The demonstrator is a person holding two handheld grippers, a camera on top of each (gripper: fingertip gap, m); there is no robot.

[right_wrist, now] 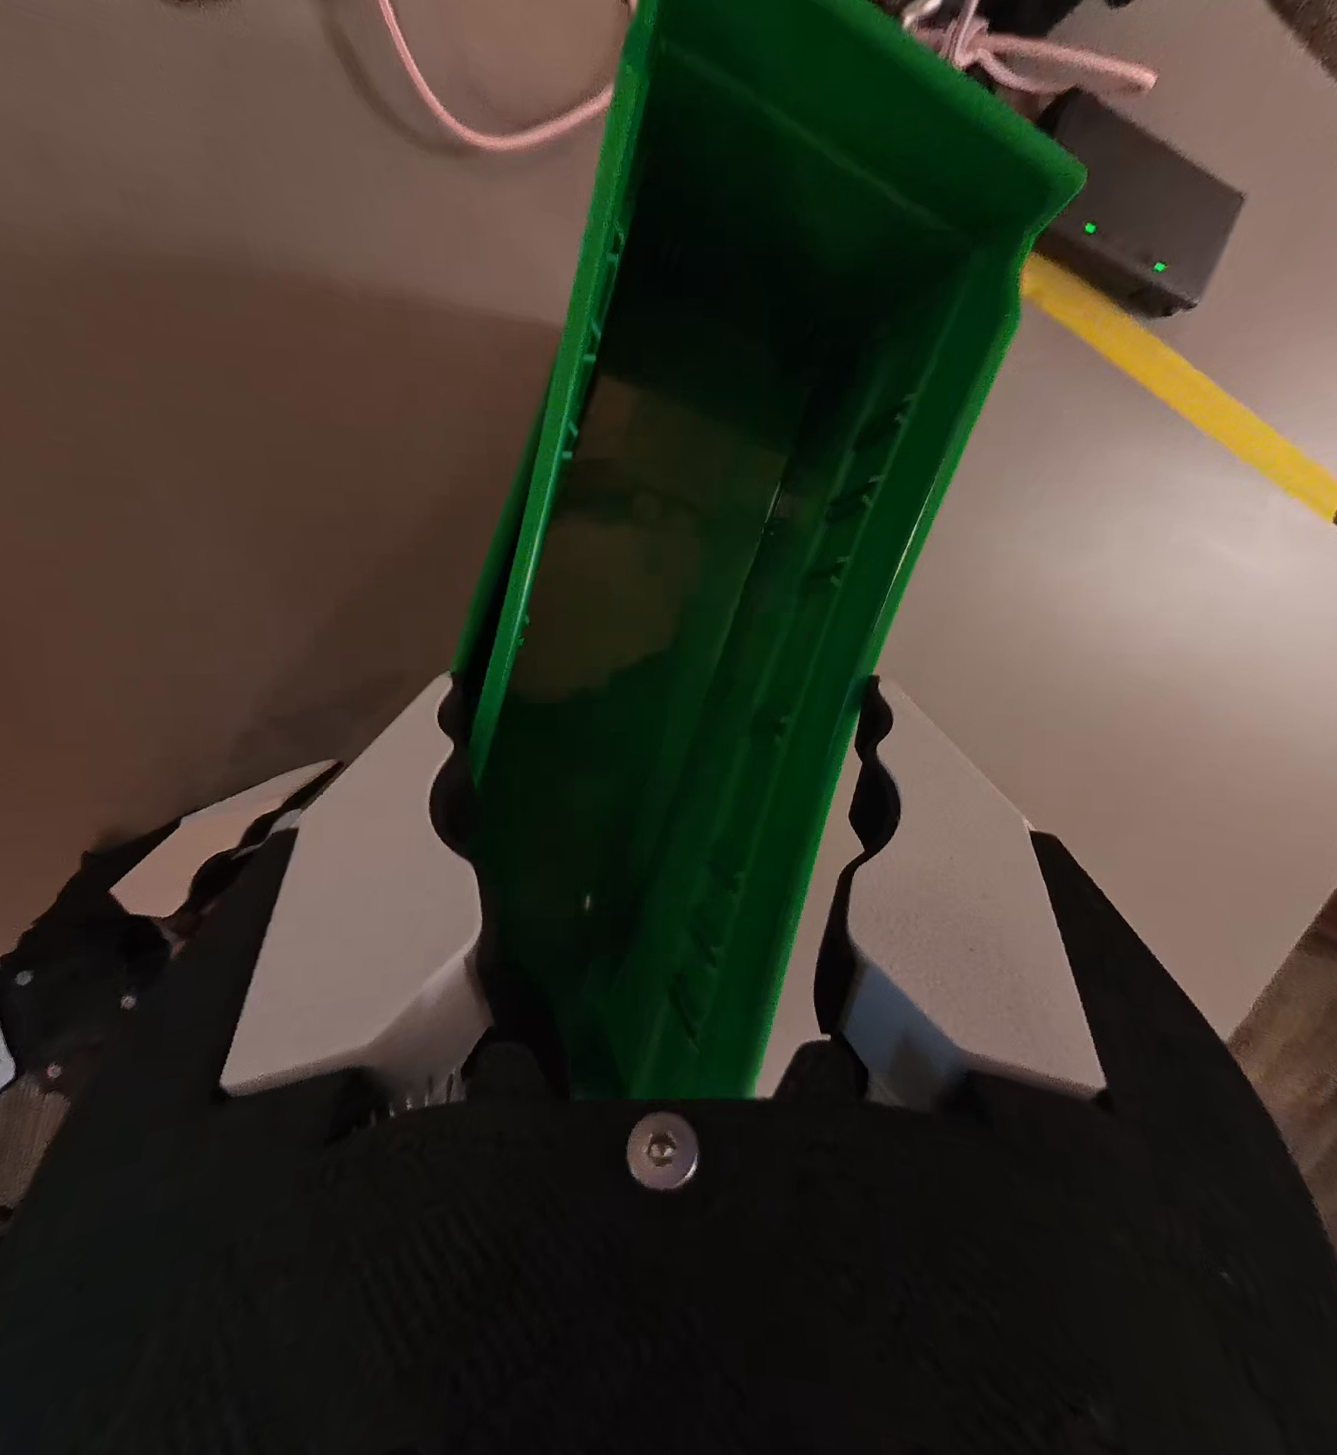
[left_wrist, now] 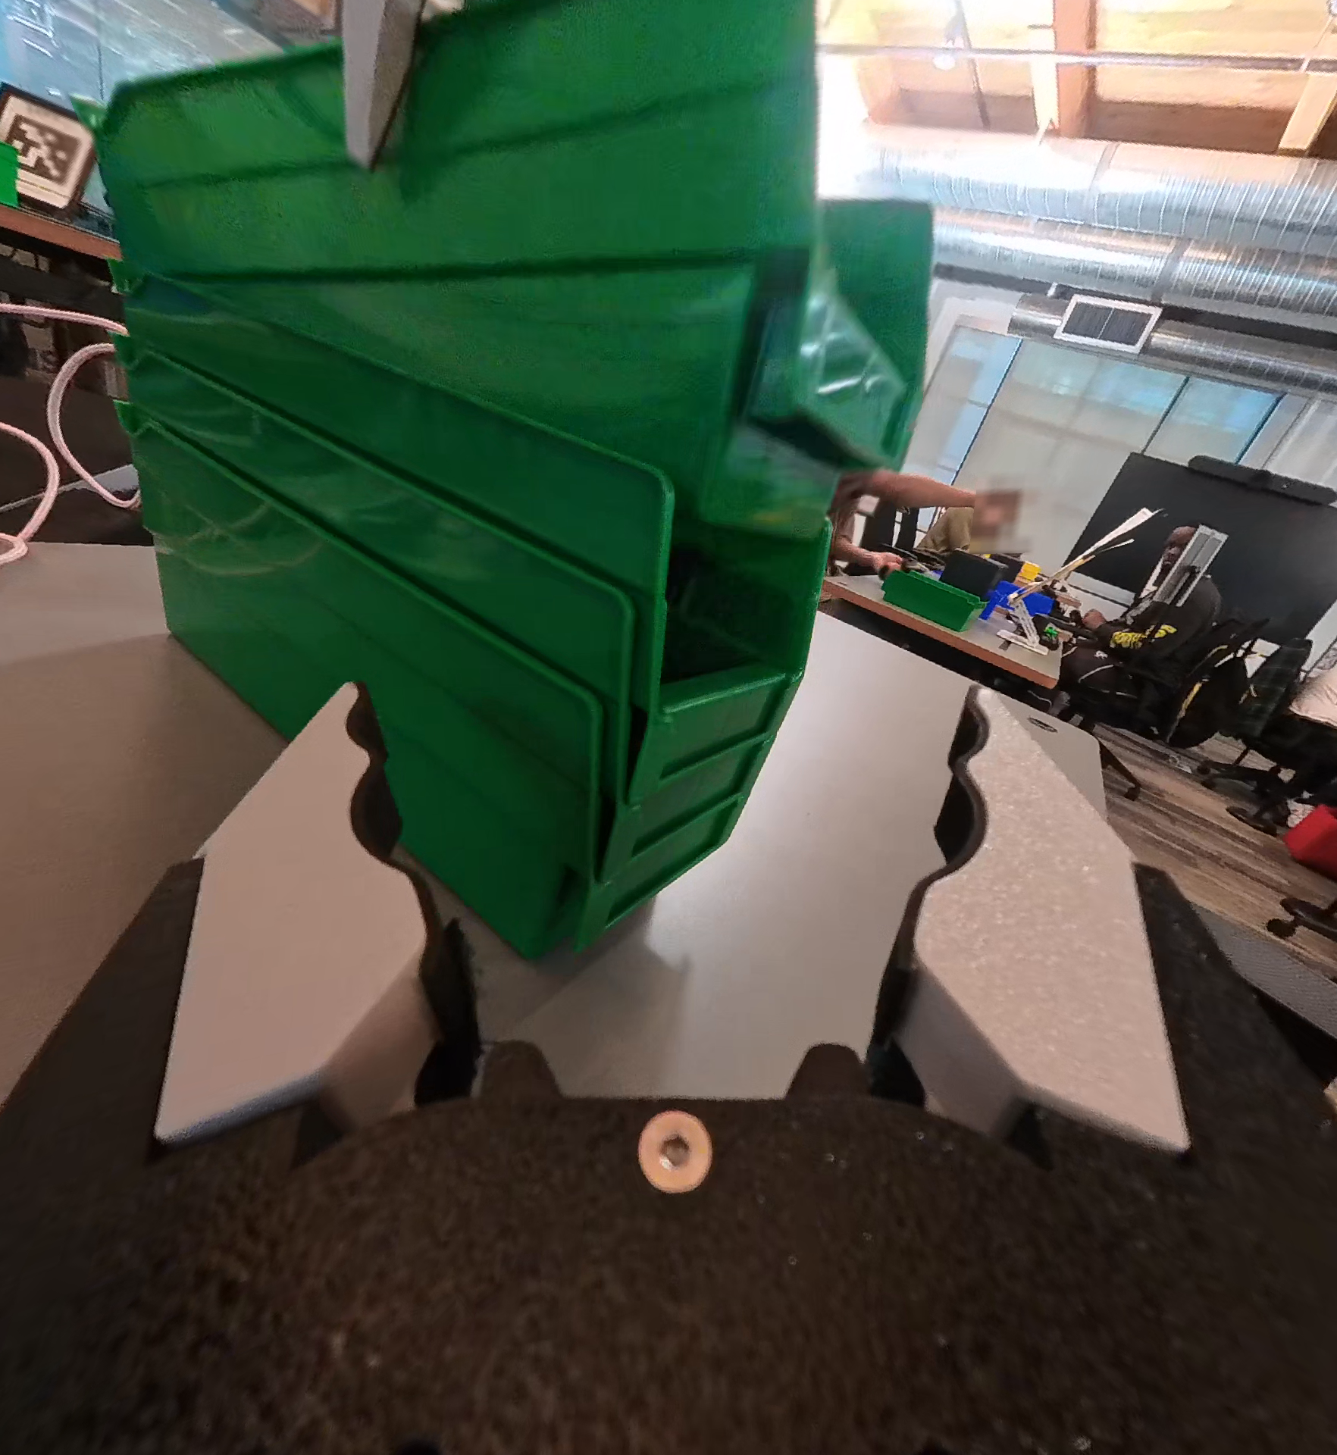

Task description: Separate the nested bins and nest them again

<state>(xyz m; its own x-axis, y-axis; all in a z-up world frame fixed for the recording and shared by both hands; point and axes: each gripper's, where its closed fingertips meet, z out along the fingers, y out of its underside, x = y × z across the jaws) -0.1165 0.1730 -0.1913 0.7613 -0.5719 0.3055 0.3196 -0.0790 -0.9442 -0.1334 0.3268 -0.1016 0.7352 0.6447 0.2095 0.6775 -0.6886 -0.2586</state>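
Our left gripper (left_wrist: 661, 795) wide open beside the green bin stack (left_wrist: 413, 551) on the grey table (left_wrist: 43, 669), our right gripper (right_wrist: 661, 803) clamped on a single green bin (right_wrist: 728, 512)

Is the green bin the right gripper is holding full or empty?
Empty. The right wrist view looks straight into the green bin, and only its bare floor and ribbed walls show.

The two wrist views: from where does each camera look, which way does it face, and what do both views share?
Left wrist view: on the open left gripper, low over the grey table, facing sideways at the stack of green bins; both fingers show.
Right wrist view: on the right gripper, looking down into the top green bin, its jaws around the bin's end.
Shared: the bins, table, pink cable.
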